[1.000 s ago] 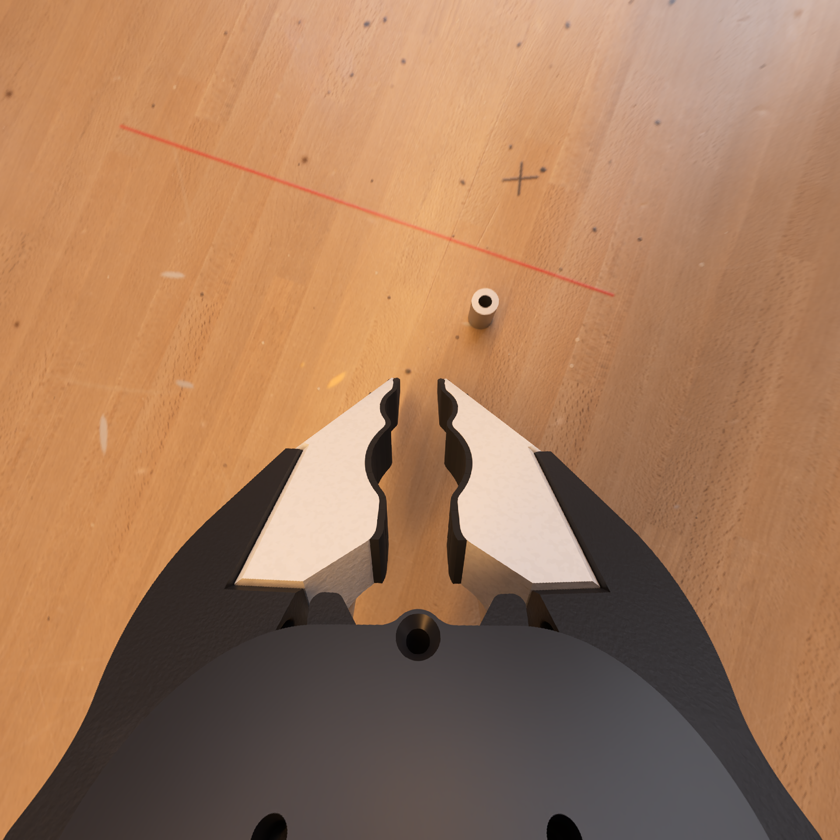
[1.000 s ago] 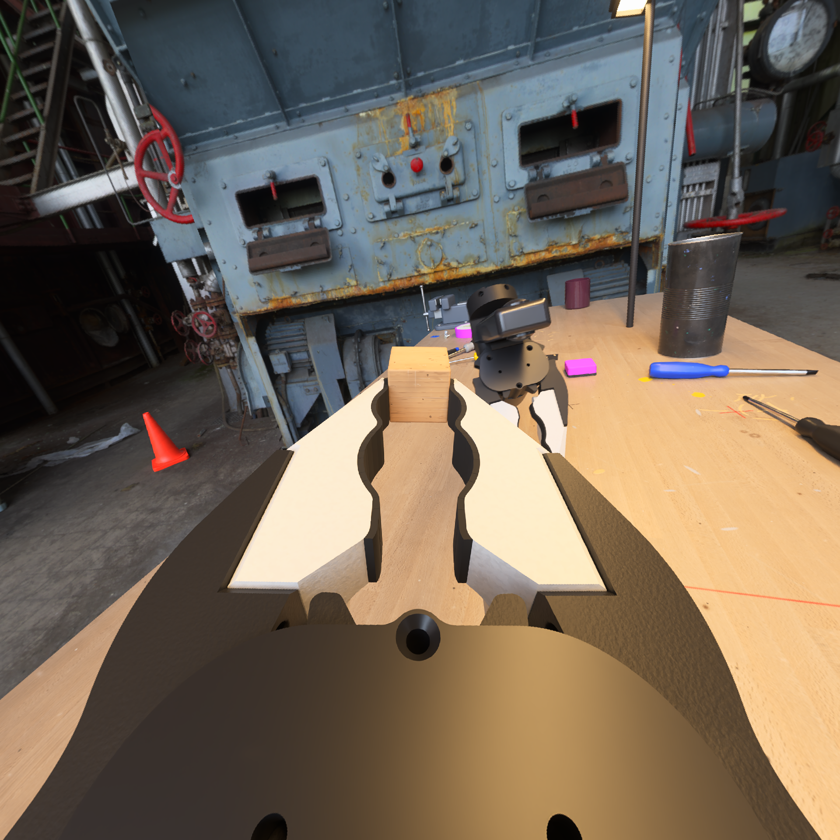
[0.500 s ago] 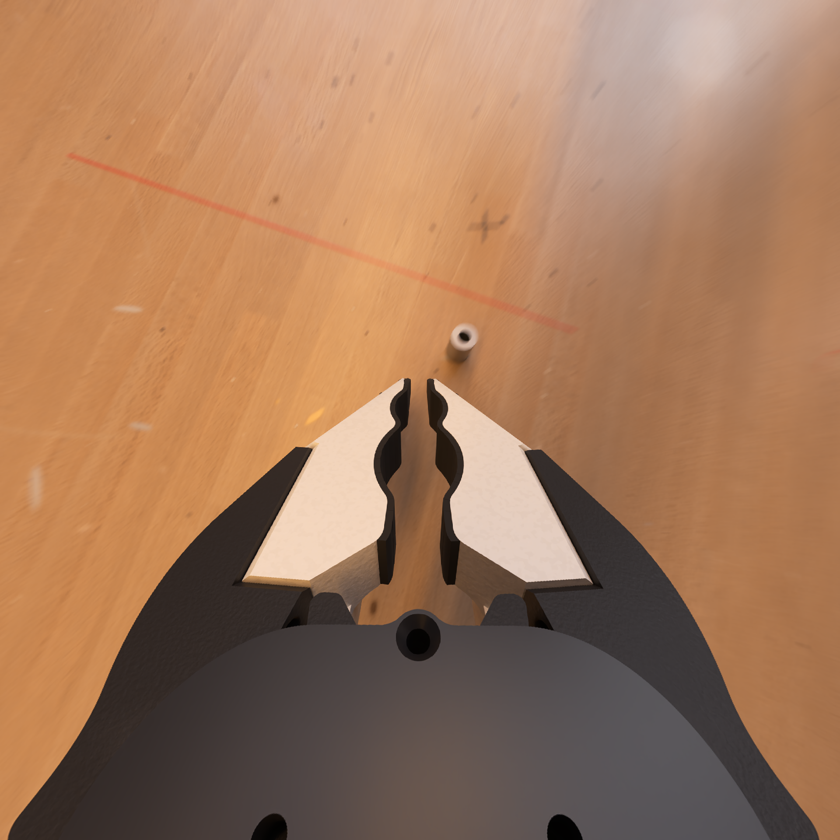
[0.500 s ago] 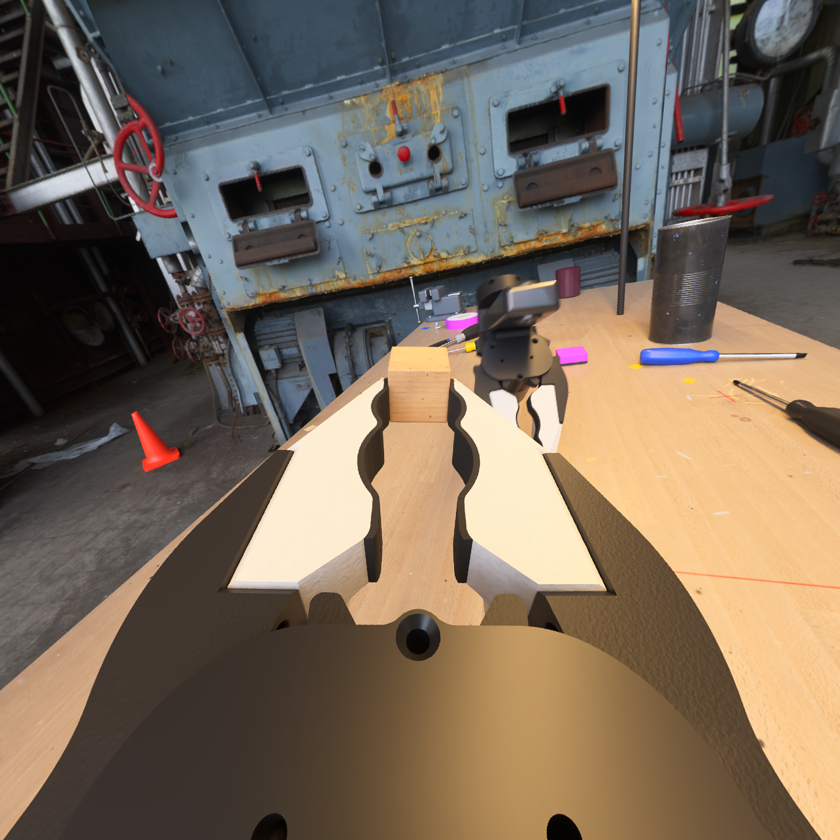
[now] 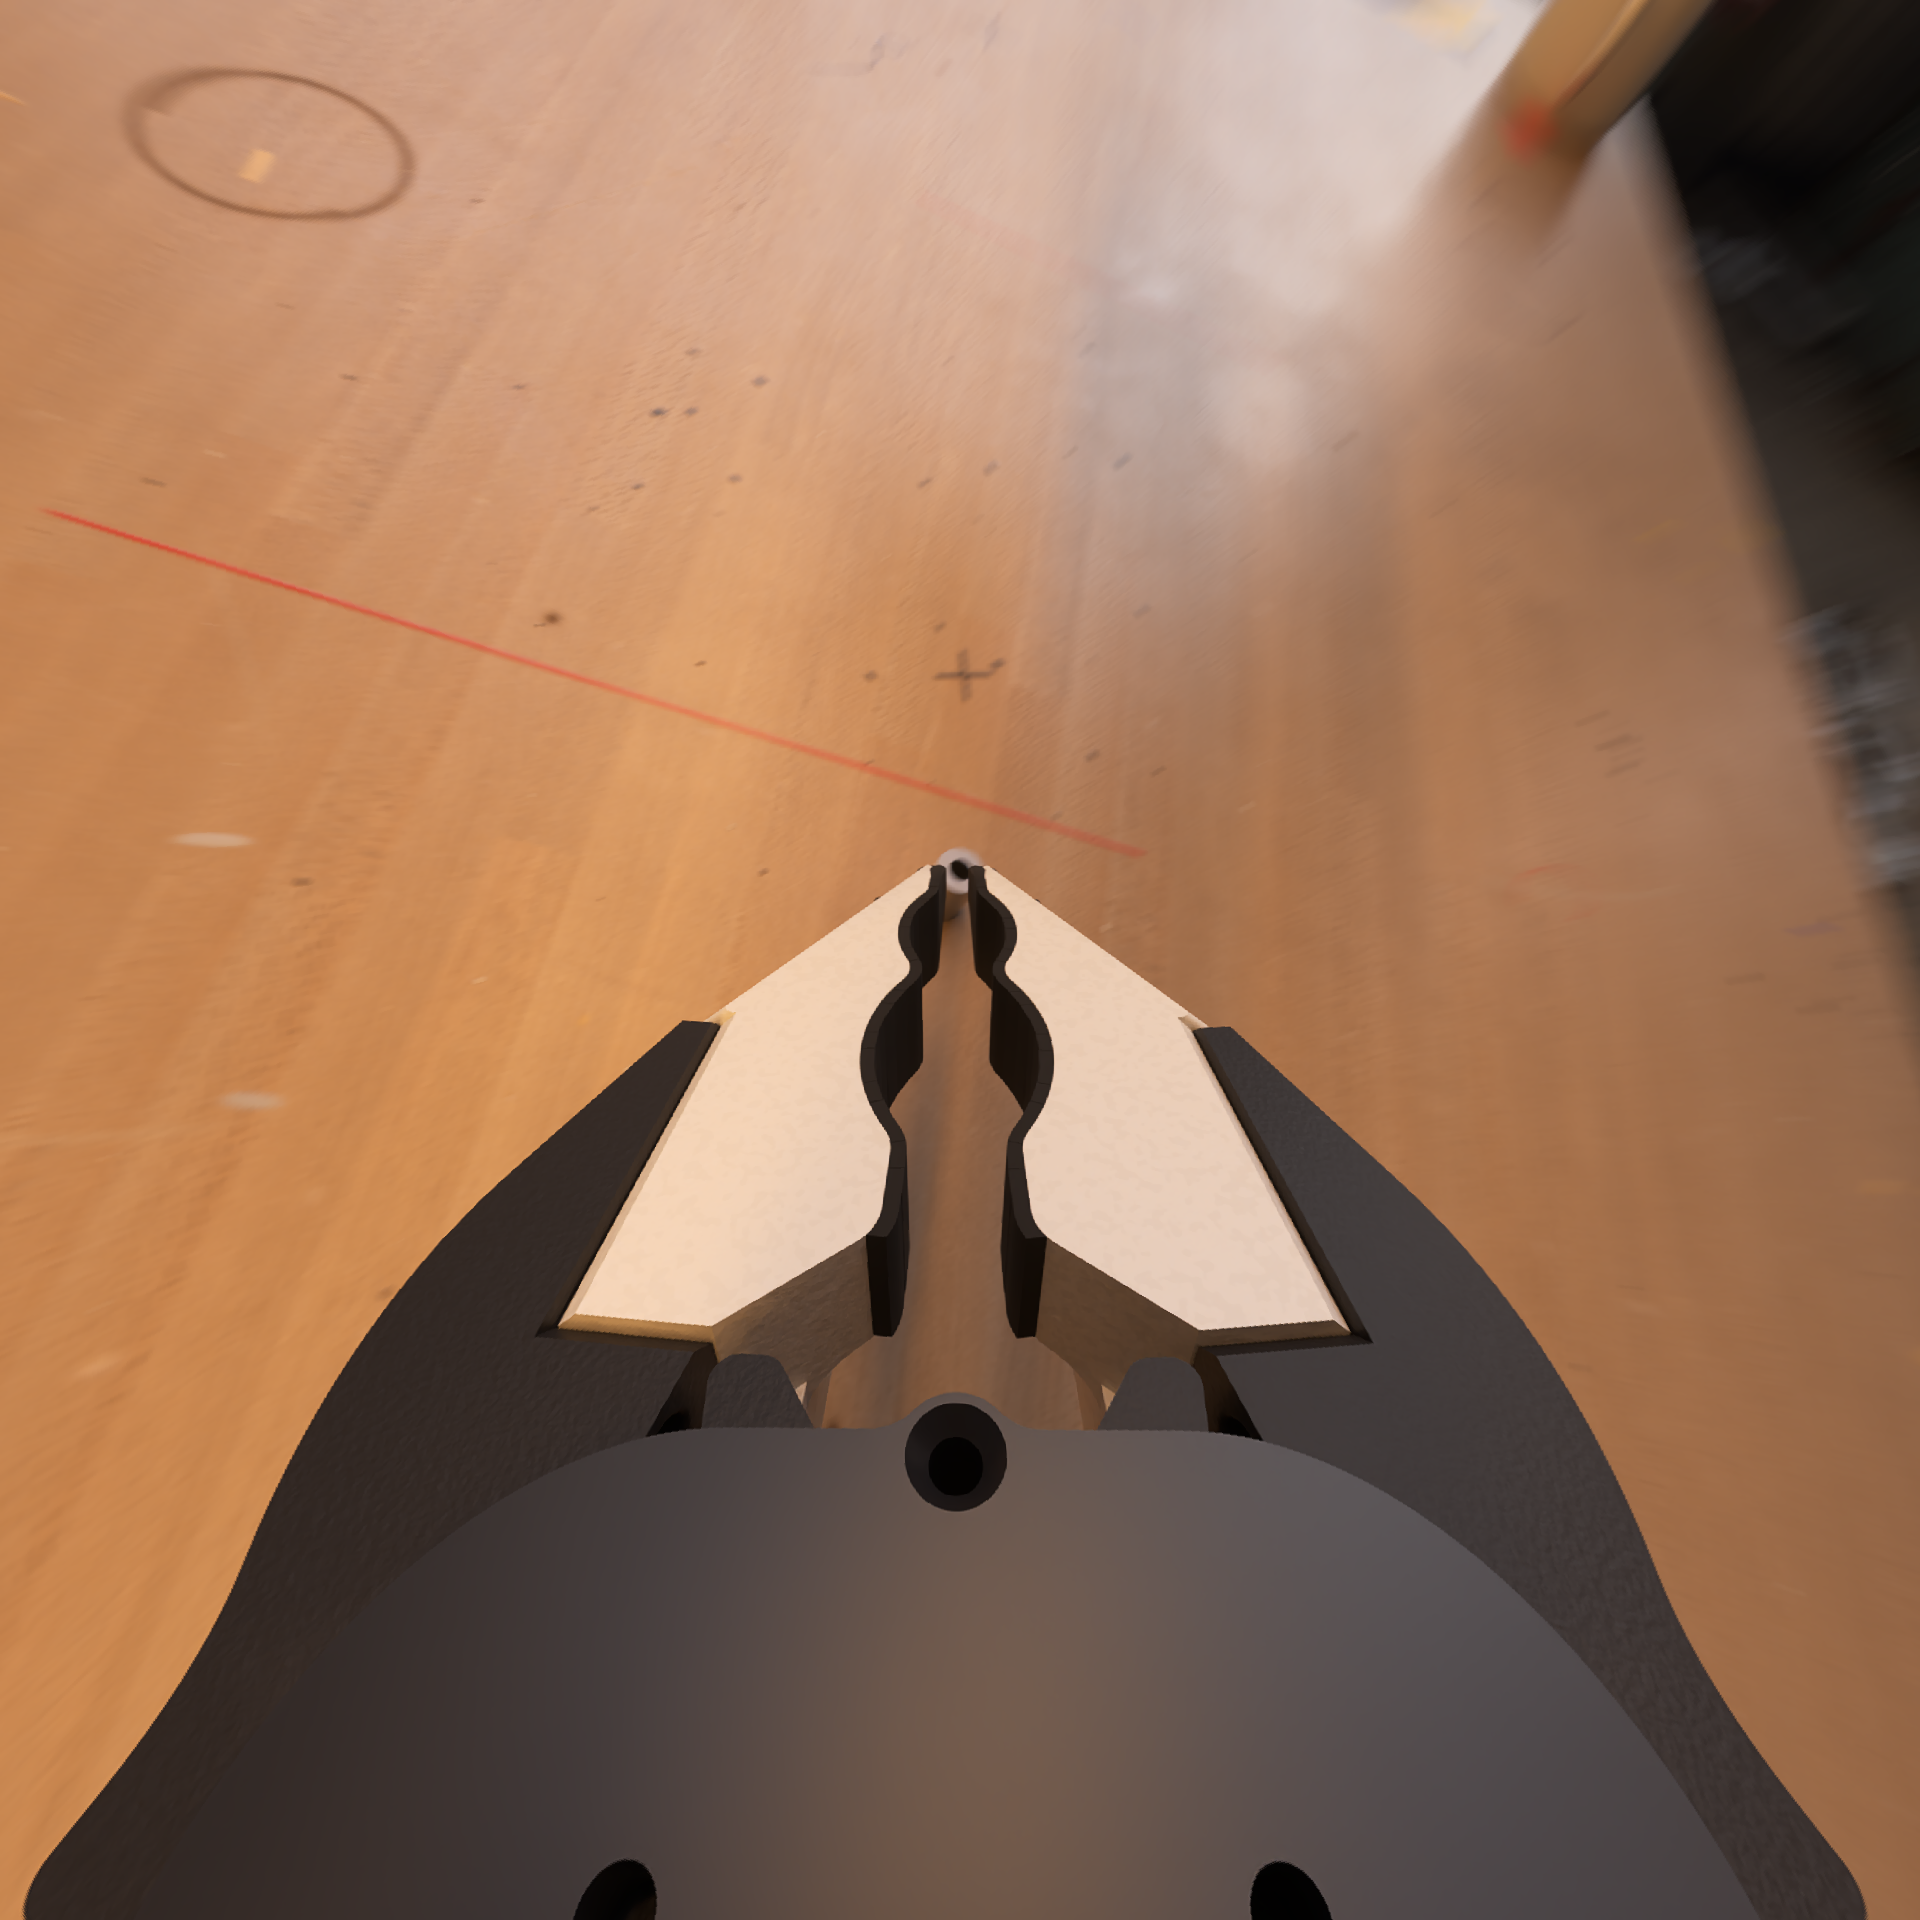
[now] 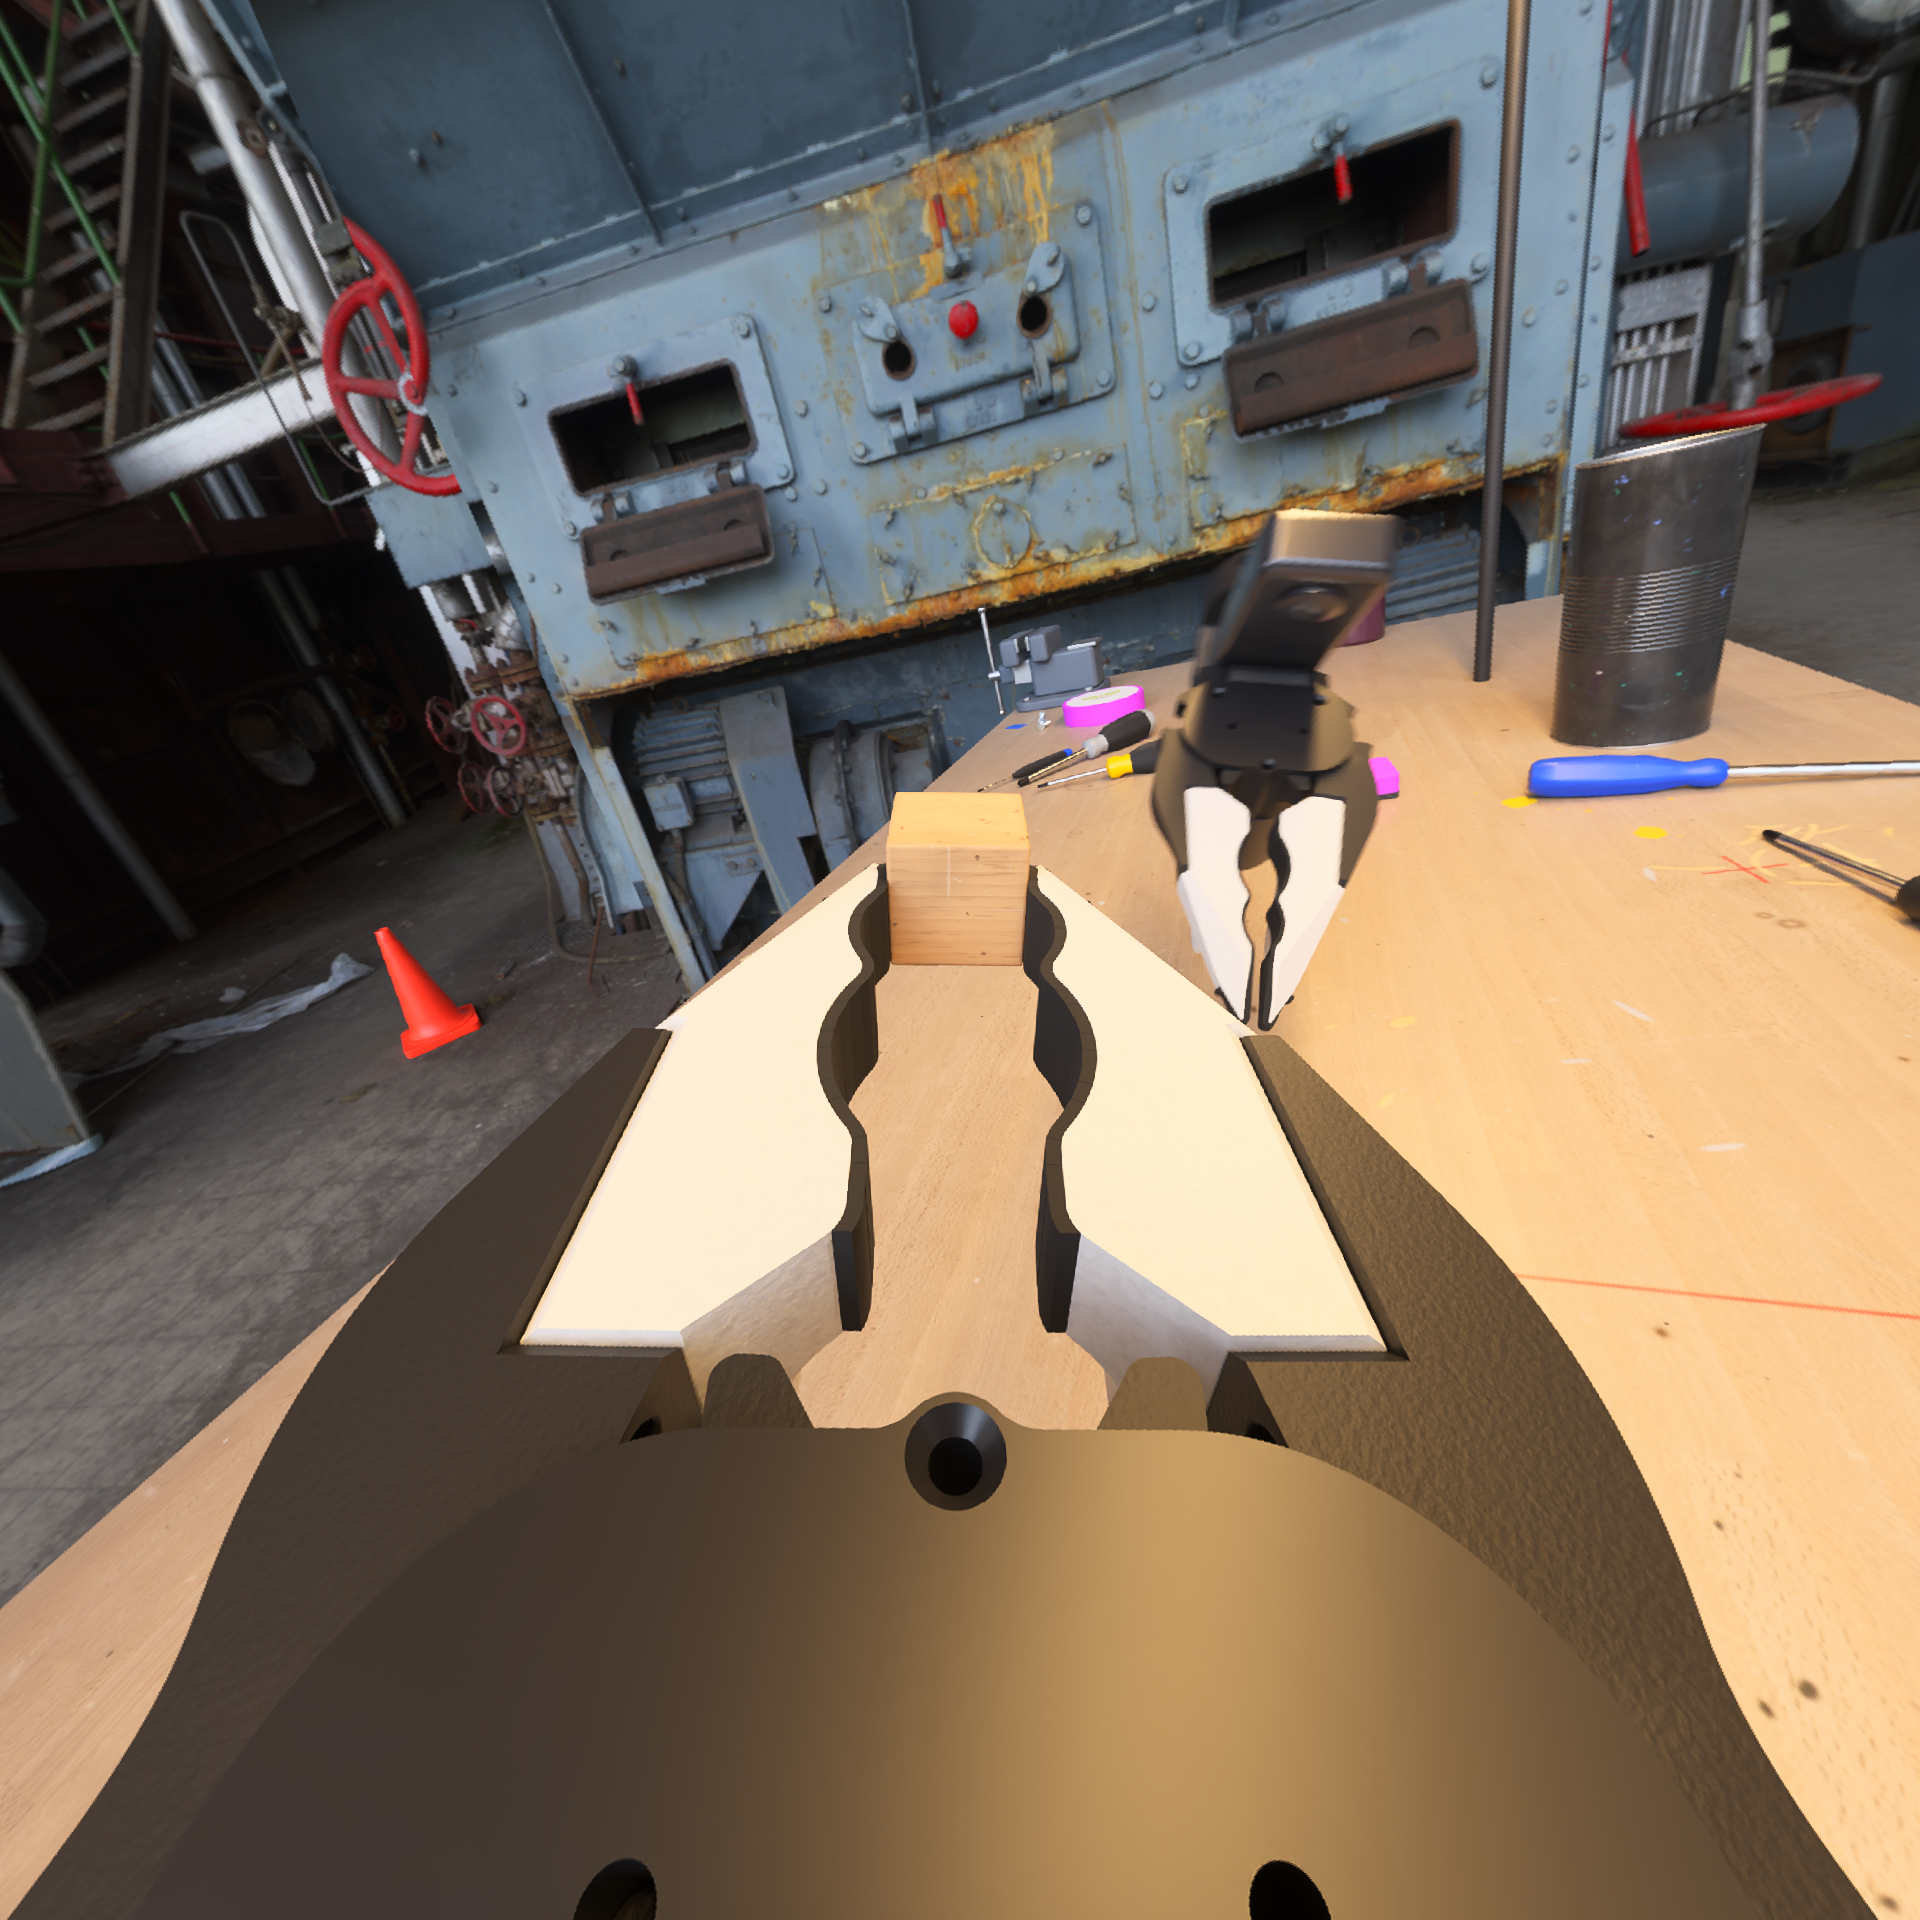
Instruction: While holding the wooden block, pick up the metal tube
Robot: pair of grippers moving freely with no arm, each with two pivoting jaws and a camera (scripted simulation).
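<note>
Since a second ago the left gripper [image 5: 956, 883] has swung onto the tube [image 5: 957, 864] and narrowed its jaws: the tube, which stood clear ahead of the tips, now sits right between them, and the view has tilted up enough to show a ring mark [image 5: 270, 143] far out on the table [image 5: 520, 727]. The right gripper [image 6: 956, 904] has hardly shifted.

Nearest in the left wrist view, the fingers are drawn almost together, with only a slim gap at the tips where the grey top of the tube pokes out. Whether the pads truly press it cannot be told, nor whether it has left the wood. Just beyond runs a red line [image 5: 582, 665], then a pencilled cross [image 5: 966, 673].

In the right wrist view, the jaws stand moderately apart, clamped on the block [image 6: 956, 894] at the tips, held above the table. Beyond it to the right the left gripper points steeply down, tips at the surface. Farther off lie a blue screwdriver [image 6: 1621, 774], a roll of pink tape [image 6: 1101, 704] and a tin can [image 6: 1652, 592].

By my judgement, the block half is done; the tube grasp is at closing, with lifting left.
</note>
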